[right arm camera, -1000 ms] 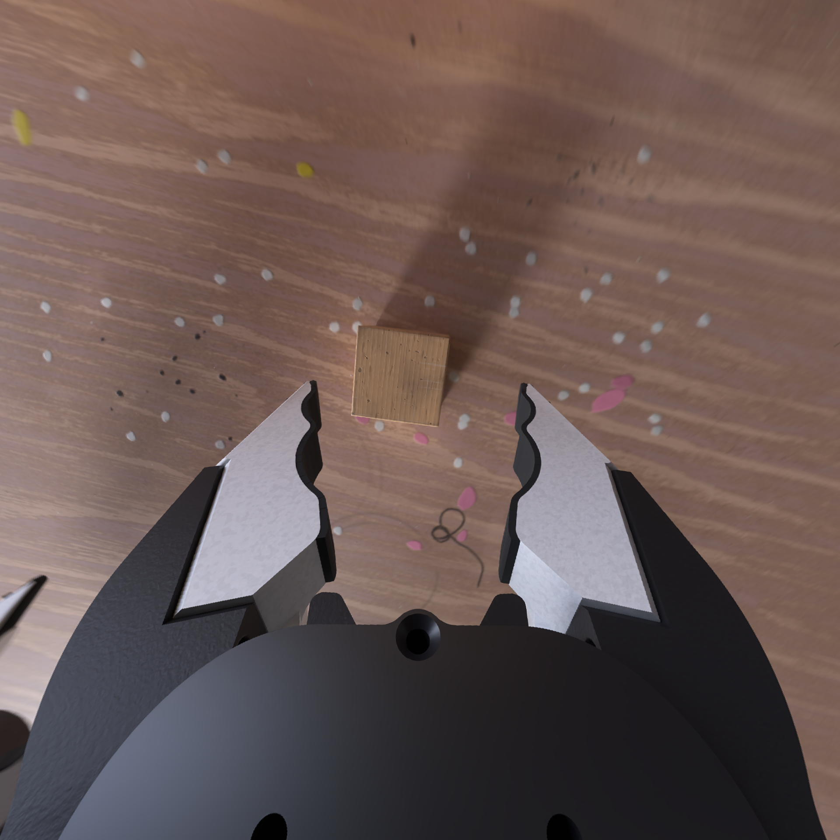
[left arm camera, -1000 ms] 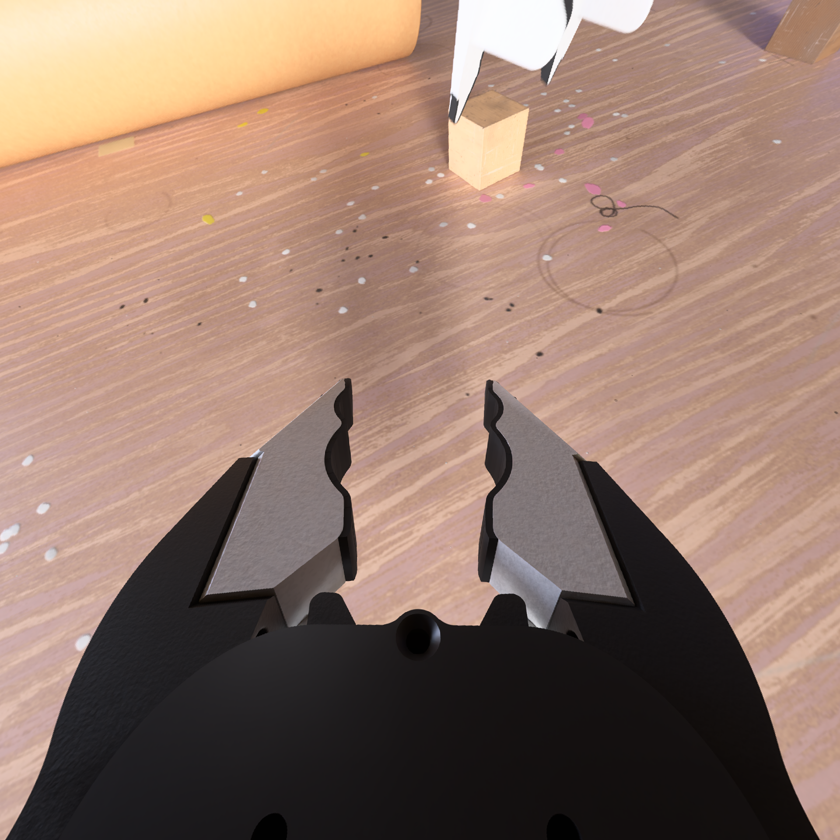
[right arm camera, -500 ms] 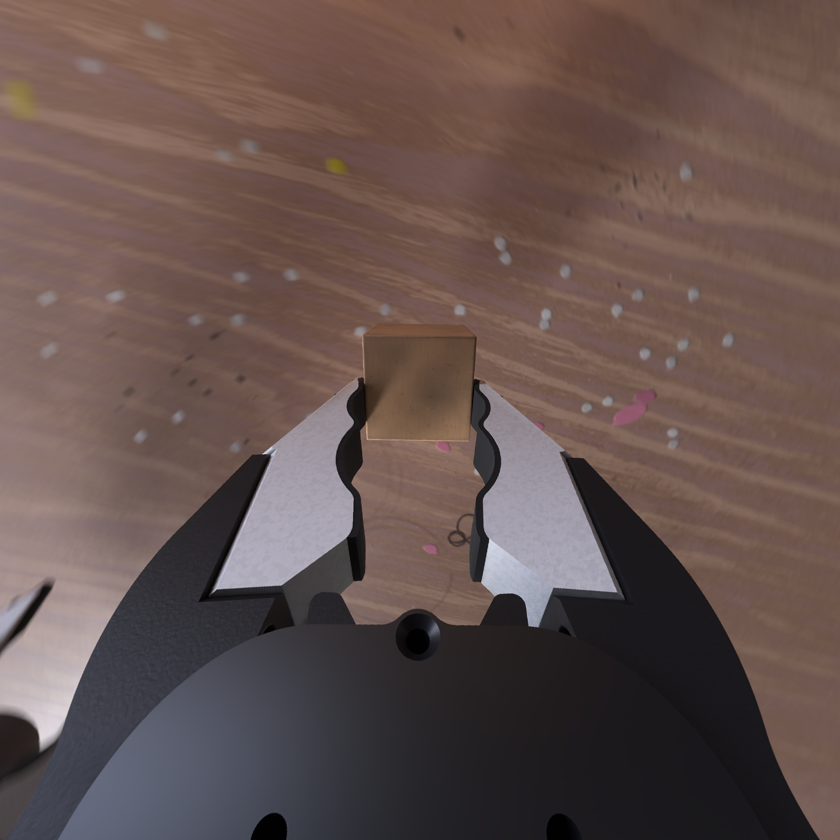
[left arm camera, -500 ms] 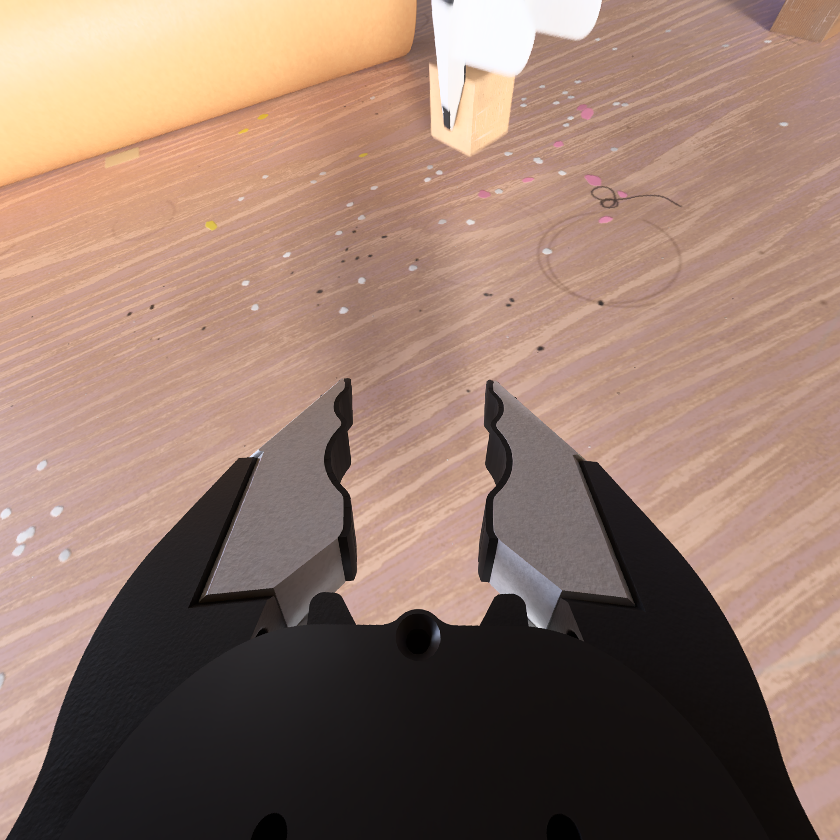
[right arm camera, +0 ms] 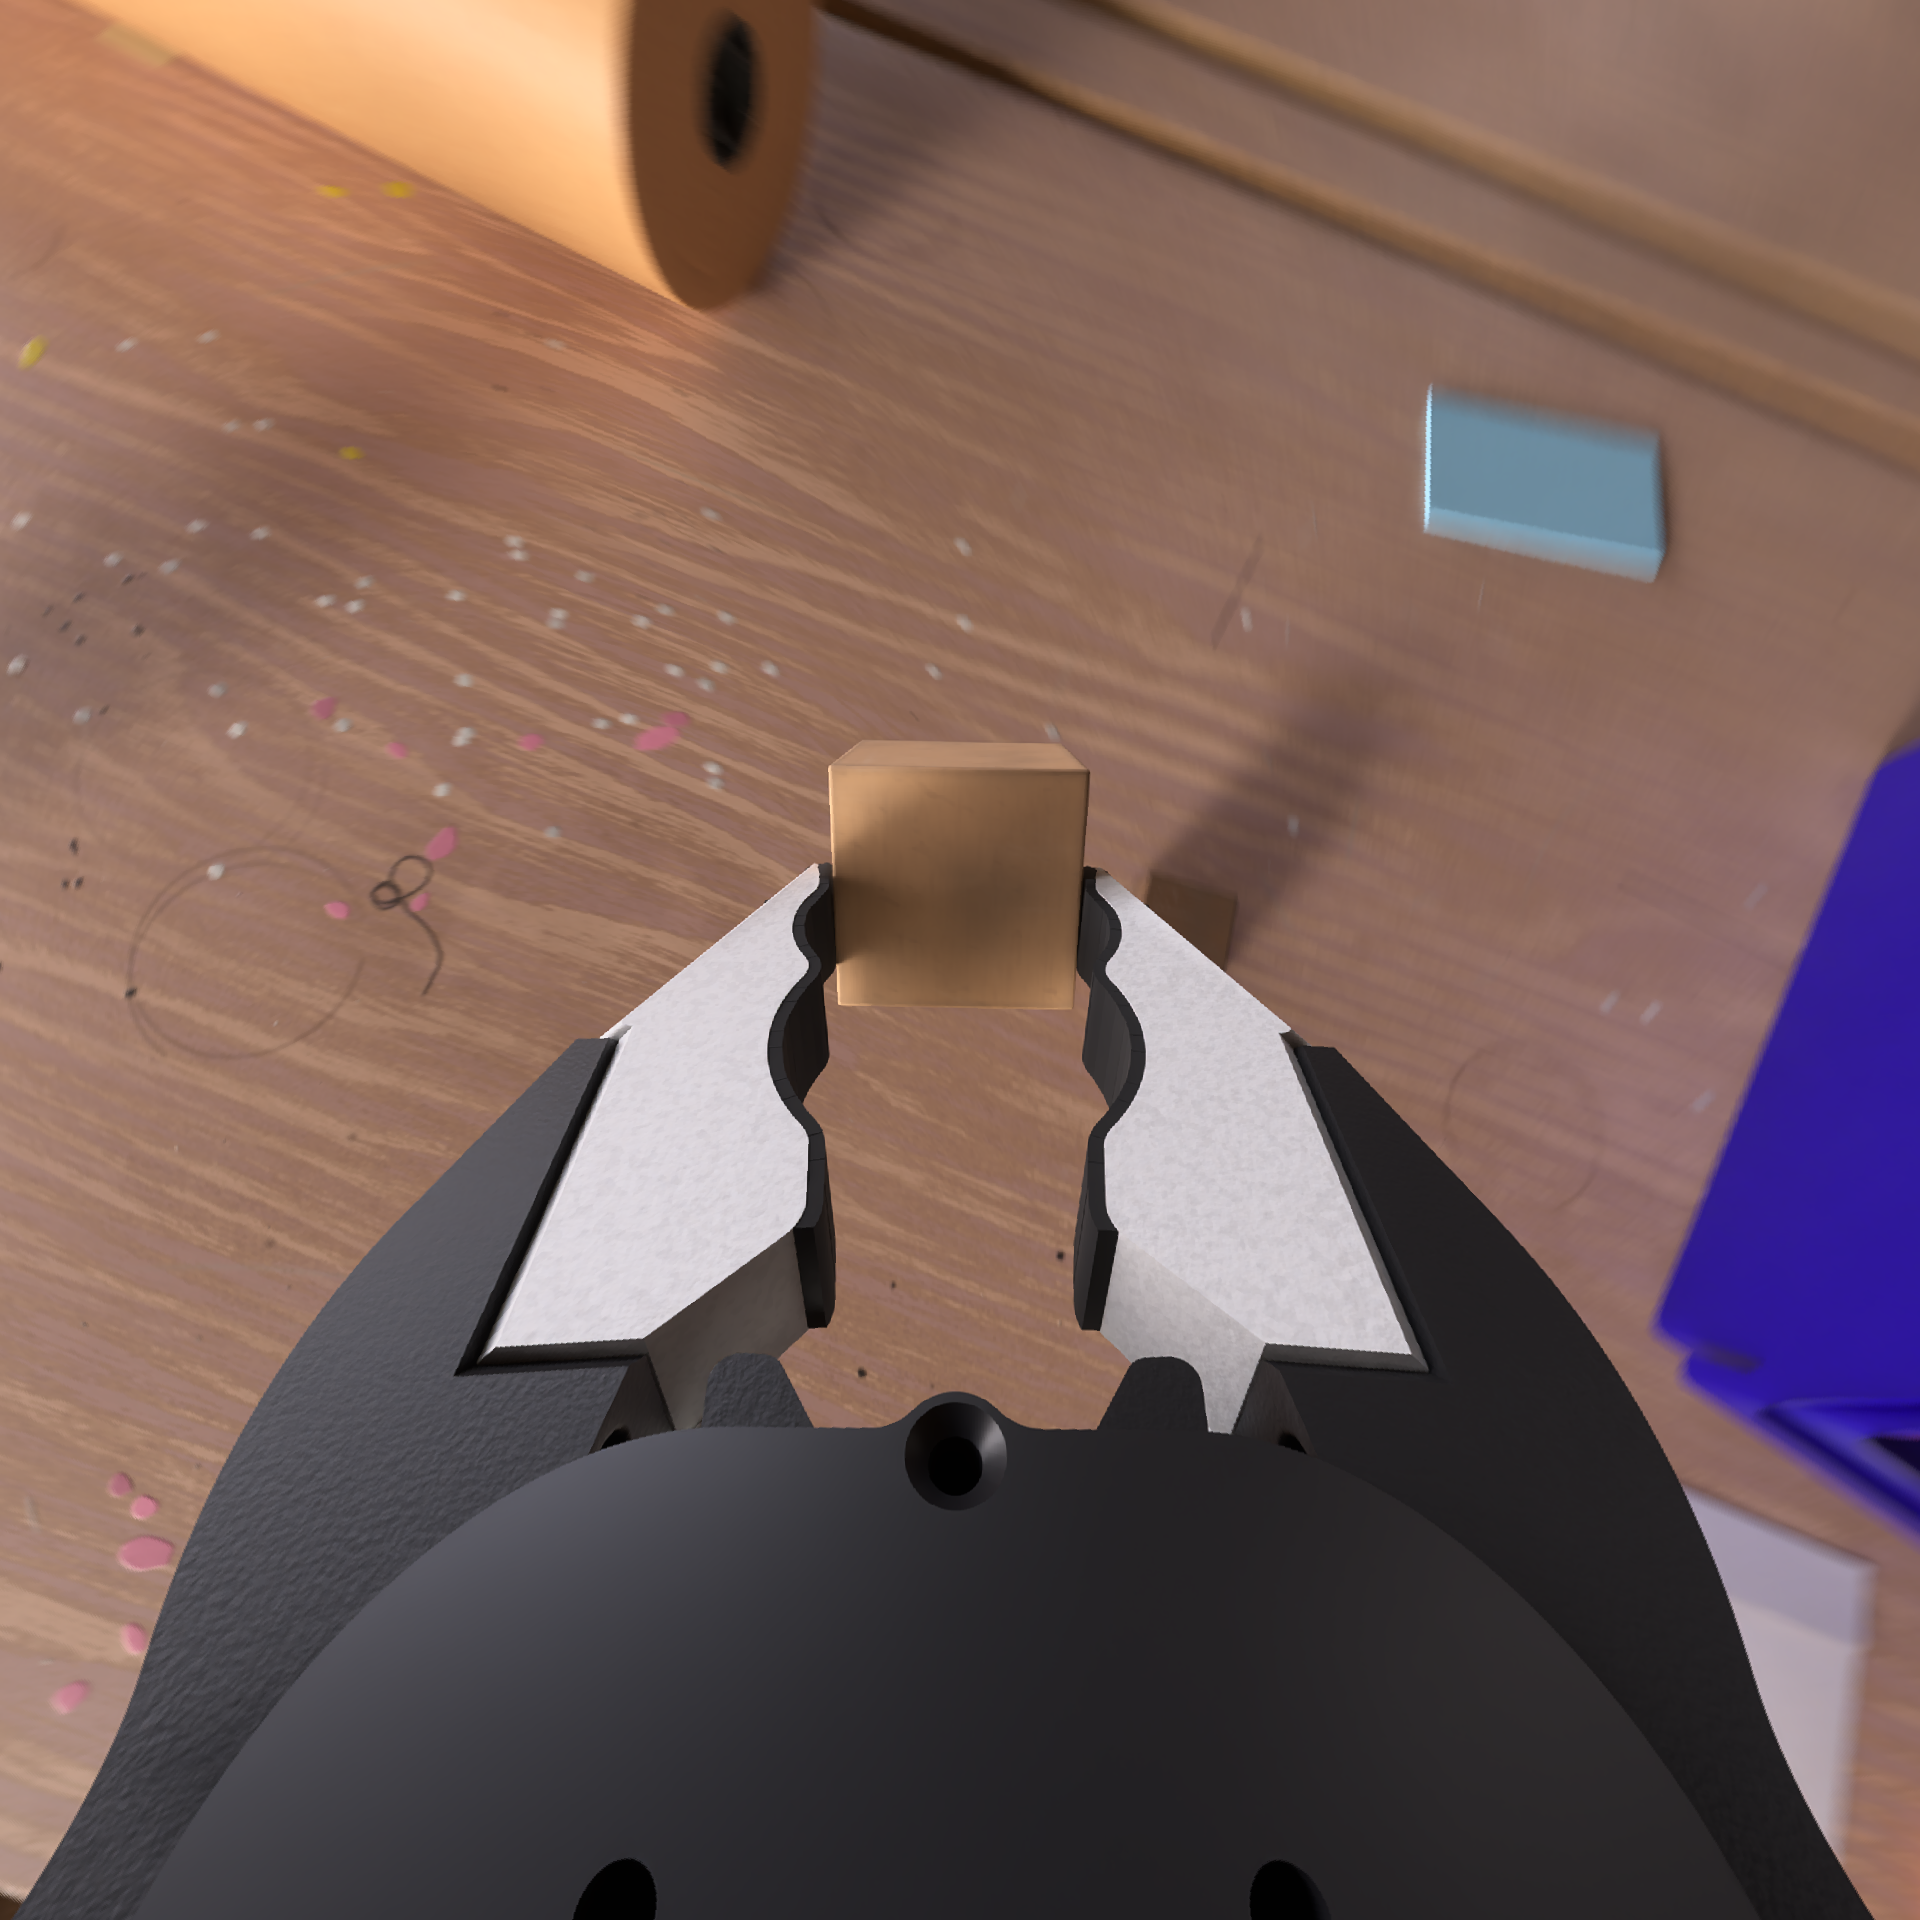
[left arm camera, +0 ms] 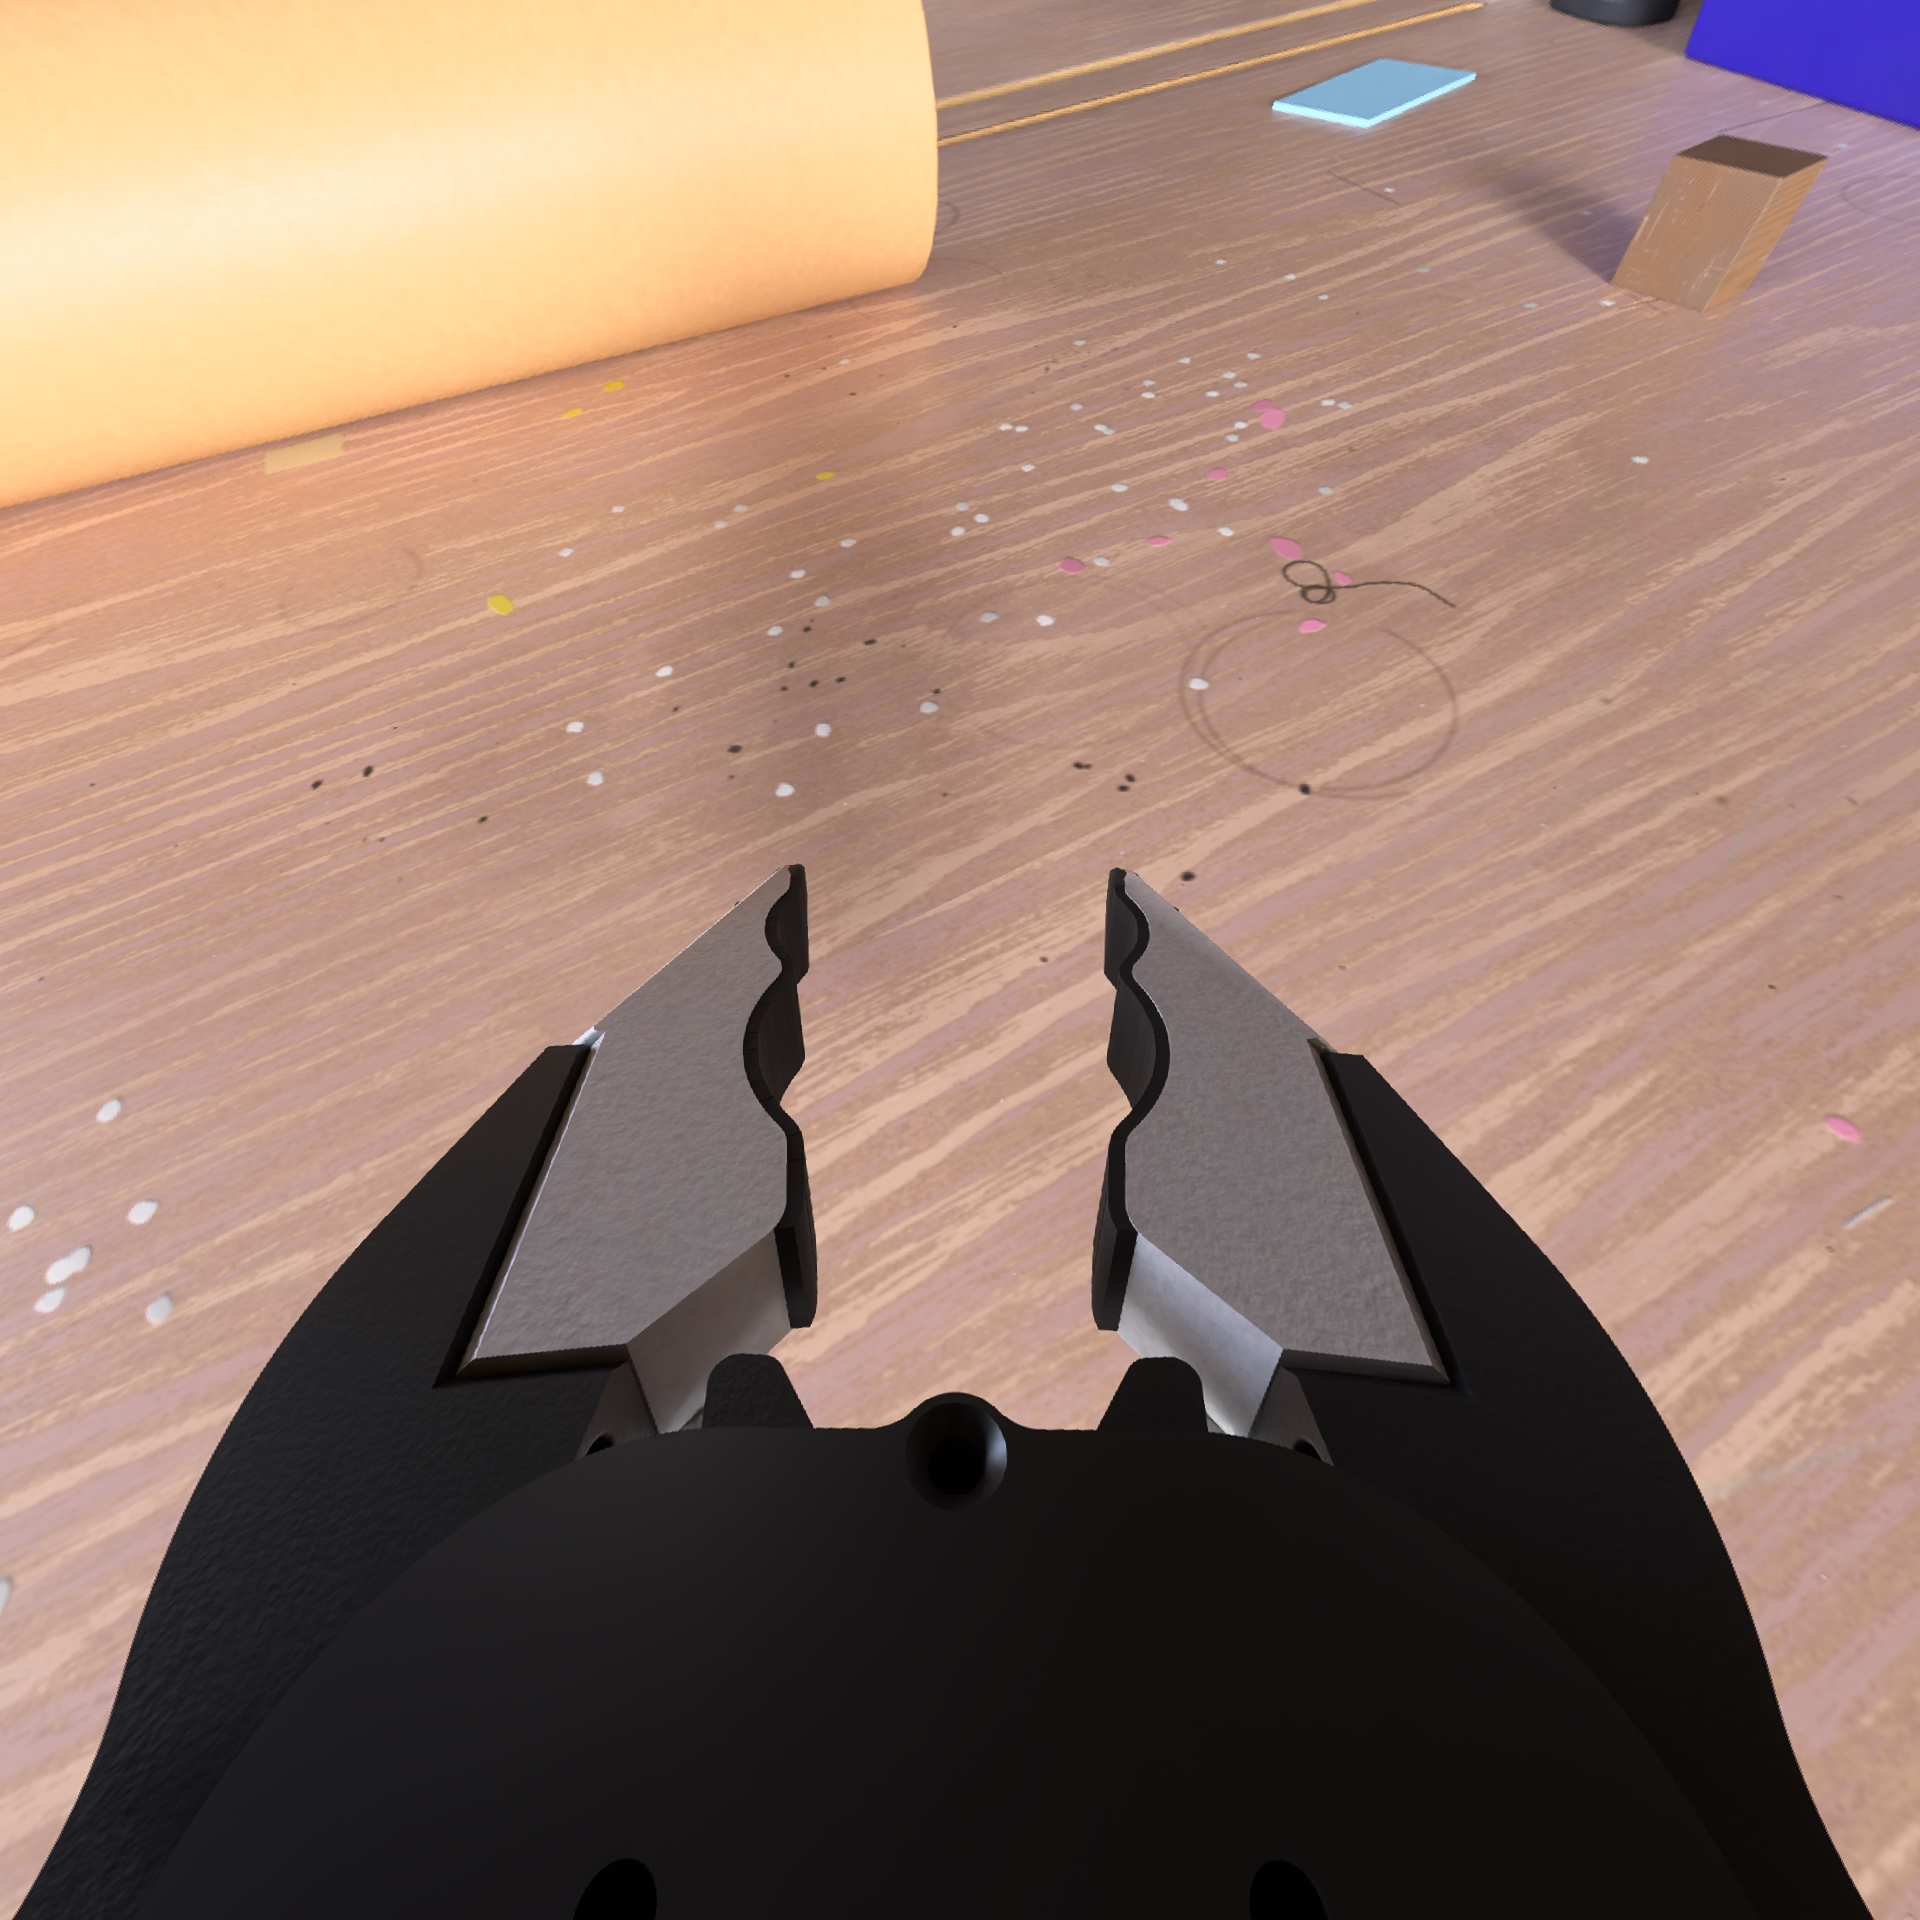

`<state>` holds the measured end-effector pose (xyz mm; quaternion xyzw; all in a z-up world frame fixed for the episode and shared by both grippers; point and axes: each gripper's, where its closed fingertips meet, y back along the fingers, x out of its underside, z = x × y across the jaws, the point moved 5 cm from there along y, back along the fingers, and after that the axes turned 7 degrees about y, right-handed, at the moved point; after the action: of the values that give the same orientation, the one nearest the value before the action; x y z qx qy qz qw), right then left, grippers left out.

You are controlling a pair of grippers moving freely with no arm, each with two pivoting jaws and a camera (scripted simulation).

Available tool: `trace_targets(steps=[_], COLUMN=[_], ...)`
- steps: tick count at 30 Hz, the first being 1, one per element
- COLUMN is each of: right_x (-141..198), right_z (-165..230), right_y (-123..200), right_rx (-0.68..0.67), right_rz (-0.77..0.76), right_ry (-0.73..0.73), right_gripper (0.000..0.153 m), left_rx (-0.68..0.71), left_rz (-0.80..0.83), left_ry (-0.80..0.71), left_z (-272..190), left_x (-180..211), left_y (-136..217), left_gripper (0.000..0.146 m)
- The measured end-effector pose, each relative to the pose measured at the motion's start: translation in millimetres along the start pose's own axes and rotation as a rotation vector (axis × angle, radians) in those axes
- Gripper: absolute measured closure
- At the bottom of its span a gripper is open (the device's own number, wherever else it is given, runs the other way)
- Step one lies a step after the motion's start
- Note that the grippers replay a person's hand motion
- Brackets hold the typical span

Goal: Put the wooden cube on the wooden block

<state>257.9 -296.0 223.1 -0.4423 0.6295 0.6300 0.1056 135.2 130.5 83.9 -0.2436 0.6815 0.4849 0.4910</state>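
My right gripper (right arm camera: 956, 883) grips the wooden cube (right arm camera: 956, 878) between its 2 fingertips, lifted off the table (right arm camera: 520, 1039). The wooden block (right arm camera: 1195, 909) peeks out just right of the cube. My left gripper (left arm camera: 956, 883) hangs open, holding nothing, well apart from the block (left arm camera: 1714, 223).

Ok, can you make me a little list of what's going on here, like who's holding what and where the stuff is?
right gripper: shut on the wooden cube, held up off the table
left gripper: open, holding nothing
wooden block: standing on the table, far right in the left wrist view, nothing on top
paper roll: lying at the far left
light blue pad: flat on the table
blue box: at the right edge
cube on block: not yet
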Motion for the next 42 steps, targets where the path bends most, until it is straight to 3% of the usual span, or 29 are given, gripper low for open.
trace_targets(steps=[5,11,14,23,28,32,36,39,42], right_x=[52.4,72.7,84.1,92.6,57.3,9.9,17.2,49.0,75.1], right_z=[-69.5,-78.4,-79.8,-79.4,-78.1,-9.4,102.0,169.8,202.5], right_y=[-61.1,-114.5,-129.2,-135.6,-99.2,-33.1,-1.0,-14.8,-32.9], right_rx=[-0.017,-0.05,-0.038,-0.008,0.106,-0.002,-0.192,-0.29,-0.251], right_rz=[0.233,0.404,0.451,0.468,0.284,-0.141,-0.534,-0.62,-0.574], right_ry=[-0.233,-0.303,-0.318,-0.305,-0.213,-0.065,0.109,0.135,0.186], right_gripper=[0.106,0.106,0.085,0.074,0.068,0.067,0.085,0.101,0.1], left_rx=[0.023,0.033,0.056,0.067,0.062,0.049,0.028,0.004,0.0], left_rz=[0.026,0.061,0.075,0.091,0.098,0.084,0.063,0.058,0.052], left_ry=[-0.02,-0.064,-0.057,-0.046,-0.057,-0.057,-0.048,-0.013,0.039], left_z=[-9.0,-16.1,-17.3,-16.3,-17.7,-15.2,-9.6,-3.8,0.5], left_x=[3.0,8.2,11.2,14.4,15.7,14.6,14.3,15.5,15.2], left_y=[-6.2,-14.7,-16.3,-17.8,-17.6,-16.3,-16.3,-16.5,-14.8], left_gripper=[0.088,0.087,0.087,0.087,0.087,0.087,0.088,0.087,0.087])
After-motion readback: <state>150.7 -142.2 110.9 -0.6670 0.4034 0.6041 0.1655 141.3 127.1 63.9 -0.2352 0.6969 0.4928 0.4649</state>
